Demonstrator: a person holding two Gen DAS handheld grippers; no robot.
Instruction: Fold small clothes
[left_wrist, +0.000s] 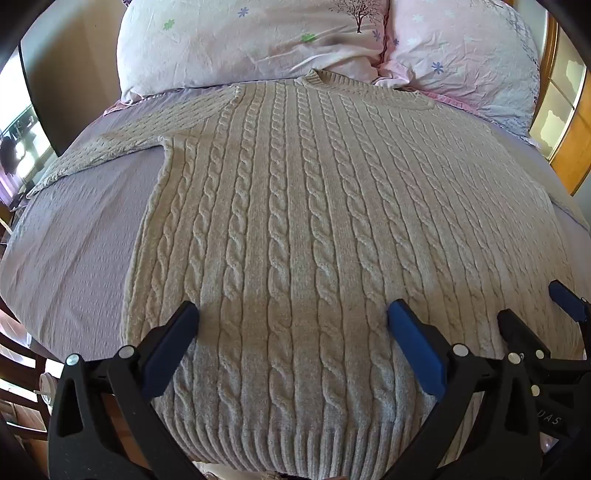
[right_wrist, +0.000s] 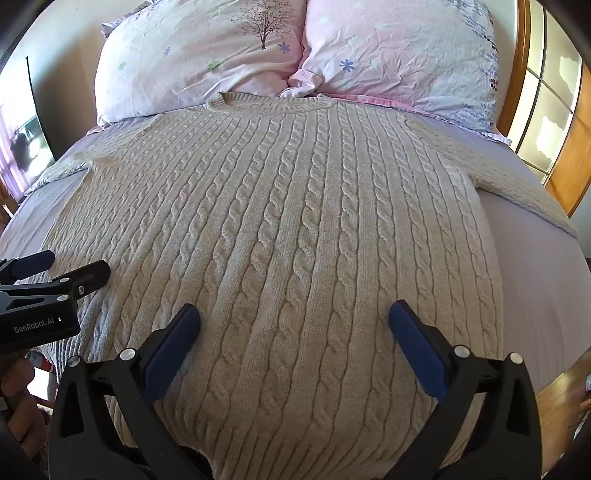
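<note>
A beige cable-knit sweater (left_wrist: 295, 192) lies flat on the bed, collar toward the pillows, ribbed hem nearest me; it also shows in the right wrist view (right_wrist: 288, 221). Its left sleeve (left_wrist: 110, 147) stretches out to the left, its right sleeve (right_wrist: 517, 184) out to the right. My left gripper (left_wrist: 293, 314) is open and empty, hovering over the sweater's lower left part. My right gripper (right_wrist: 294, 314) is open and empty over the lower right part. The right gripper (left_wrist: 535, 306) shows at the right edge of the left wrist view, the left gripper (right_wrist: 66, 266) at the left edge of the right wrist view.
The bed has a lilac sheet (left_wrist: 74, 240). Two floral pillows (left_wrist: 251, 40) (right_wrist: 399, 55) lie at the head. A wooden frame with glass panes (right_wrist: 546, 110) stands at the right. A wall and a dark mirror (right_wrist: 26, 147) are at the left.
</note>
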